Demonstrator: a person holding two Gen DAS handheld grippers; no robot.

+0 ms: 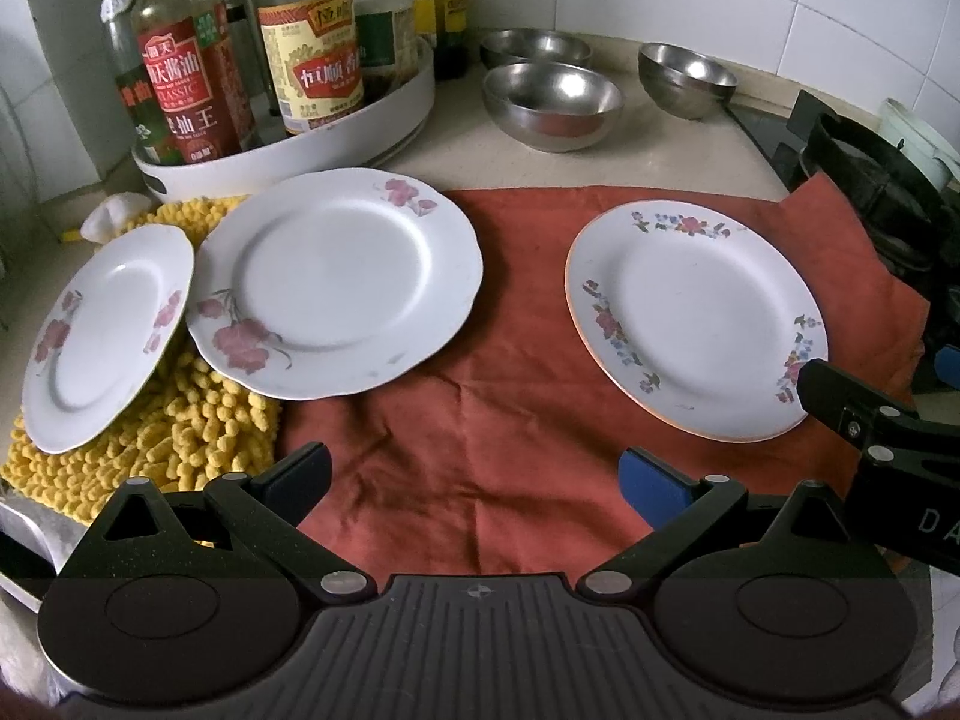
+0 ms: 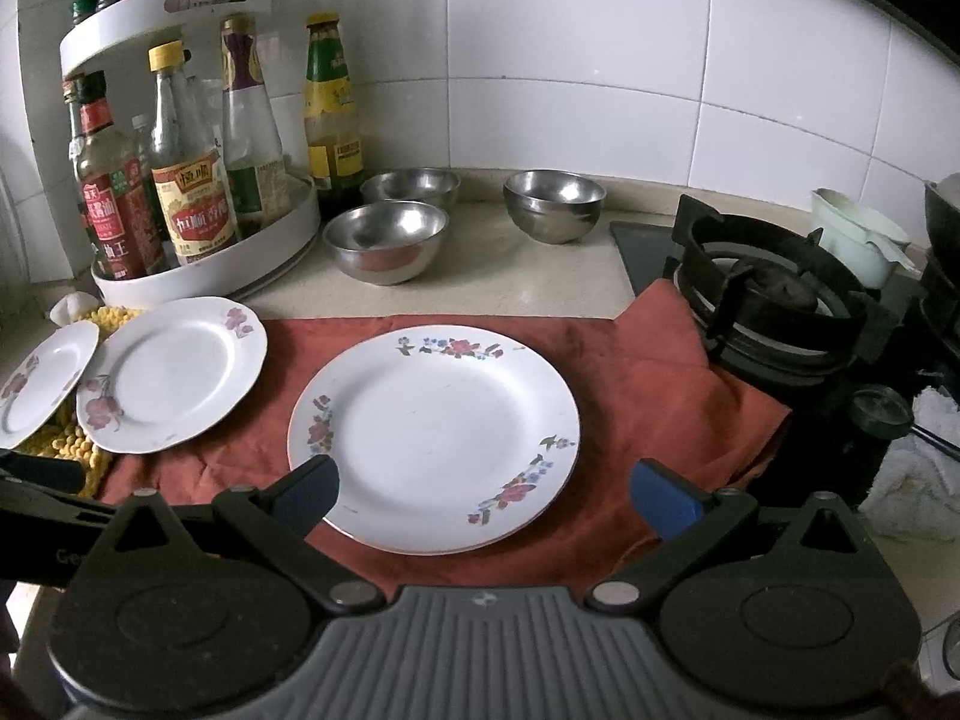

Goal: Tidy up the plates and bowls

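Three white flowered plates lie on the counter. The orange-rimmed plate lies flat on the red cloth. A larger pink-flower plate rests half on the cloth, half on a yellow mat. A smaller pink-flower plate leans tilted on the mat at far left. Three steel bowls stand behind. My left gripper is open and empty above the cloth. My right gripper is open and empty over the orange-rimmed plate's near edge.
A white rack of sauce bottles stands at the back left. A gas stove burner sits at the right. The yellow mat lies at the left. White tiled wall behind.
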